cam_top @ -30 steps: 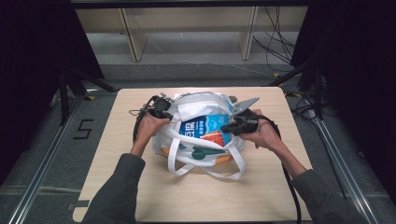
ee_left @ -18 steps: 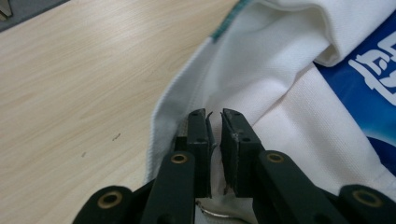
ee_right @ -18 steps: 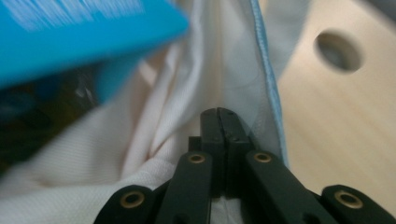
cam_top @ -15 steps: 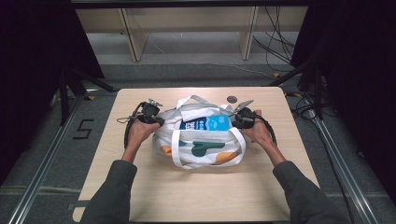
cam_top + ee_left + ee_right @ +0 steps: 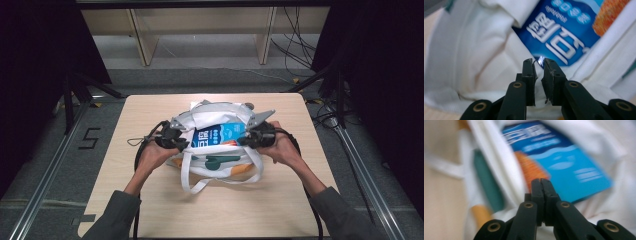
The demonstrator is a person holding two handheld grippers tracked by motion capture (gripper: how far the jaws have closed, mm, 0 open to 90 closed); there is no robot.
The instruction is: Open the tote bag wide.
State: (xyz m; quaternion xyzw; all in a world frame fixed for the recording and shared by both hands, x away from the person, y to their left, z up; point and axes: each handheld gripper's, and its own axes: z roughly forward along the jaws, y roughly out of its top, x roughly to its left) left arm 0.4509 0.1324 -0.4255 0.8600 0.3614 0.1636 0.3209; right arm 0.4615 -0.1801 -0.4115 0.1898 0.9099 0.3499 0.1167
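Moved: both hands drew nearer the person than half a second before; bag opening stayed spread
Left gripper (image 5: 172, 136): jaws just eased wider, a narrow gap showing, white cloth pinched between them at the tote bag (image 5: 210, 150) rim
Right gripper (image 5: 257, 135): jaws pressed together at the opposite rim
Blue packet (image 5: 220, 135): lying inside the bag, mid-table (image 5: 150, 210)
Forearms: angled inward from below

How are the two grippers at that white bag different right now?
The left gripper has a slim gap between its jaws with white bag cloth in it; the right gripper has its jaws pressed fully together. The left sits at the bag's left edge, the right at its right edge. Both point at the blue packet inside.
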